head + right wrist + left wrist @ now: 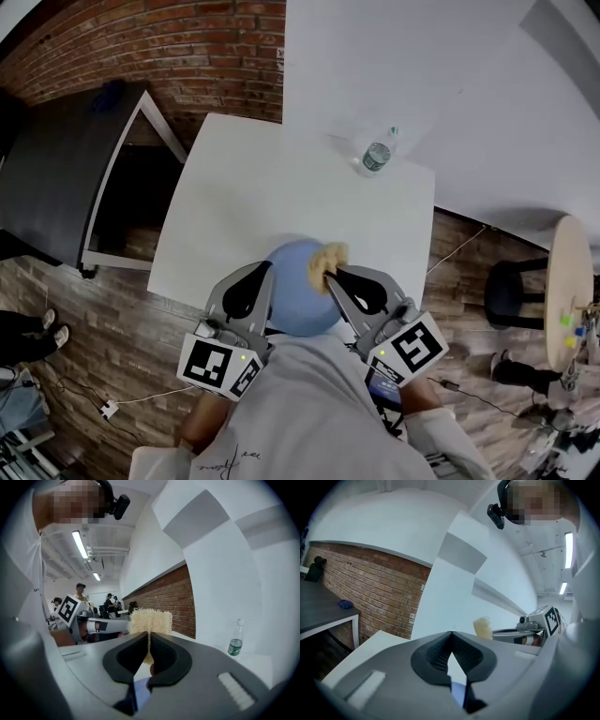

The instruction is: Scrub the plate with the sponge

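Red brick wall (141, 37) runs along the far side of the room, and plain white wall takes over to its right. In front of it stands the white table (253, 187), the largest thing before me. A dark grey desk (56, 159) sits to the table's left, apart from it.

At the table's near edge, close to my body, lies the round blue plate (298, 292), flat on the tabletop between my two tools.

My left gripper (269, 268) reaches in over the plate's left rim. In the left gripper view its jaws are closed tip to tip (451, 633), and I see nothing pinched between them. Only a sliver of white and a patch of the plate's blue show through the gap behind the tips, and I cannot tell if the jaws touch the plate.

My right gripper (325, 273) comes in from the other side, and its jaws are pressed together on the sponge (330, 254). This is a pale, straw-coloured, coarse pad. In the right gripper view it stands up above the jaw tips (150, 620), squeezed at its lower middle. It sits at the plate's far right rim.

Well beyond the plate, near the table's far right corner, stands a clear plastic bottle (375, 156) with a green label.
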`<state>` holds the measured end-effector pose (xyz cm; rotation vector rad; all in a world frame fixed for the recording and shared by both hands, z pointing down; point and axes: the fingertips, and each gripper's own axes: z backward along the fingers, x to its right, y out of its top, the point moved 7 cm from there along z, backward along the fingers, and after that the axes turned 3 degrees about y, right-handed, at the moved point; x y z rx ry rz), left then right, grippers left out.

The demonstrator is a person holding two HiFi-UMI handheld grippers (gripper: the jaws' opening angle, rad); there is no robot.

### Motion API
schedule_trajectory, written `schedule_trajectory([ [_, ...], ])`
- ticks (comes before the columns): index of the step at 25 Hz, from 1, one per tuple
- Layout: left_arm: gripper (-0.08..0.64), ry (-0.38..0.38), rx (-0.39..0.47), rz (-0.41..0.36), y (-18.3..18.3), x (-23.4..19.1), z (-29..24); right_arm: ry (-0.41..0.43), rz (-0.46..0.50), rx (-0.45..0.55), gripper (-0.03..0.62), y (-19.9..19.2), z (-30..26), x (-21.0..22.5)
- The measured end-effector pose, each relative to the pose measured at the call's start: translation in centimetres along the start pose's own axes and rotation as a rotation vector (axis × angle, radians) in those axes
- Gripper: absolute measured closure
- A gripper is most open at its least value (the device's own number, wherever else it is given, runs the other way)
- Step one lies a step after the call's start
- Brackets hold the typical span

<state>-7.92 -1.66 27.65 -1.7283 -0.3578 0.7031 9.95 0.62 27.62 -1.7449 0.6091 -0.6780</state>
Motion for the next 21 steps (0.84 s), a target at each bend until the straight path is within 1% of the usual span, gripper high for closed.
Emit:
schedule_trajectory([
  [2, 0.546, 0.01, 0.0, 0.012, -0.2, 0.0, -0.1, -0.06, 0.043, -0.024, 0.569, -0.1, 0.1, -0.4],
  [4, 0.546, 0.017, 0.0, 0.025, -0.4, 0.1, -0.1, -0.094, 0.067, -0.04, 0.569, -0.3, 0.0, -0.8],
  [8, 0.545, 0.012, -0.007, 0.017, -0.9, 0.8, -0.3, -0.135, 0.058, -0.032, 0.569, -0.6, 0.3, -1.5],
  [10, 0.545, 0.017, -0.002, 0.01, -0.9, 1.1, -0.2, -0.16, 0.046, -0.017, 0.569, -0.5, 0.6, -2.0],
  [14, 0.545, 0.037, 0.01, -0.022, -1.6, 2.2, 0.0, -0.238, -0.041, 0.018, 0.569, -0.8, 0.8, -2.7],
  [16, 0.546, 0.046, 0.0, -0.027, -2.2, 2.5, 0.1, -0.278, -0.057, 0.024, 0.569, -1.2, 0.7, -3.2],
  [18, 0.546, 0.053, -0.004, -0.031, -2.6, 2.7, 0.3, -0.295, -0.064, 0.024, 0.569, -1.5, 0.5, -3.8],
  [21, 0.548, 0.057, -0.008, -0.046, -3.0, 2.8, 0.6, -0.297, -0.071, 0.027, 0.569, -2.0, 0.0, -4.7],
])
